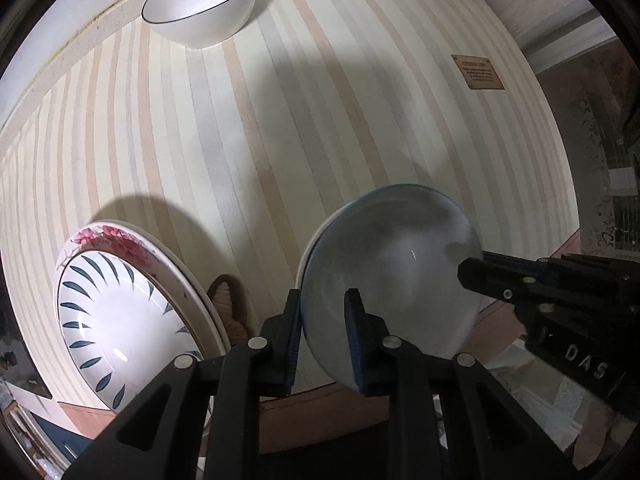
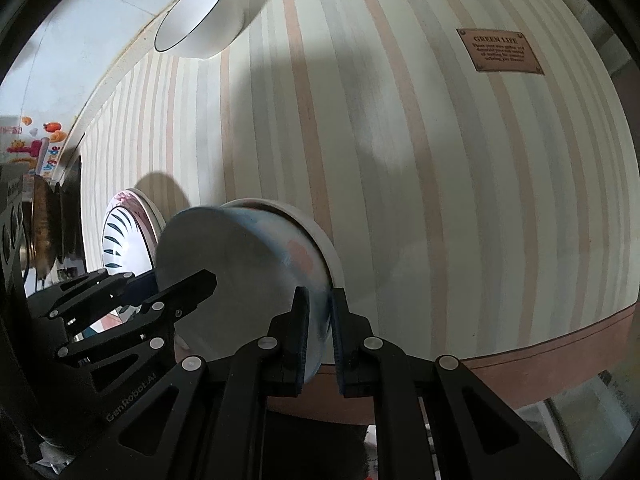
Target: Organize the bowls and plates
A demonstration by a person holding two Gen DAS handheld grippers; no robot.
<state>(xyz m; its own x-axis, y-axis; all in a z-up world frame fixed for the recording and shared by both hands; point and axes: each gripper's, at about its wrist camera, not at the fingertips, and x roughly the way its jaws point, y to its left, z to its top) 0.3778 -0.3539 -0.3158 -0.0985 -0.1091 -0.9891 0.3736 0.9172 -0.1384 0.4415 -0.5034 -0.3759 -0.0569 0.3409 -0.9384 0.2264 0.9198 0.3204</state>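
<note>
Left gripper [image 1: 324, 332] and right gripper [image 2: 319, 328] each pinch opposite sides of the rim of a pale blue bowl [image 1: 392, 276], held tilted above the striped tablecloth [image 1: 280, 140] over a white plate [image 2: 320, 236]. A leaf-patterned bowl [image 1: 116, 312] sits nested in a floral plate [image 1: 108, 236] to the left; a white bowl [image 1: 200, 4] (dark-rimmed) stands well apart at the far edge.

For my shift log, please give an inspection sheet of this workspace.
Surface: striped cream and peach tablecloth, brown label patch.
Job's things: pale blue-rimmed bowl held over it; leaf-pattern bowl on pink-flower plate; white dark-rimmed bowl at far edge.
Clutter: nothing seen.
Grippers: left gripper and right gripper both clamp the blue-rimmed bowl's rim.
Cables: nothing seen.
Surroundings: pale wall, colourful stickers.
</note>
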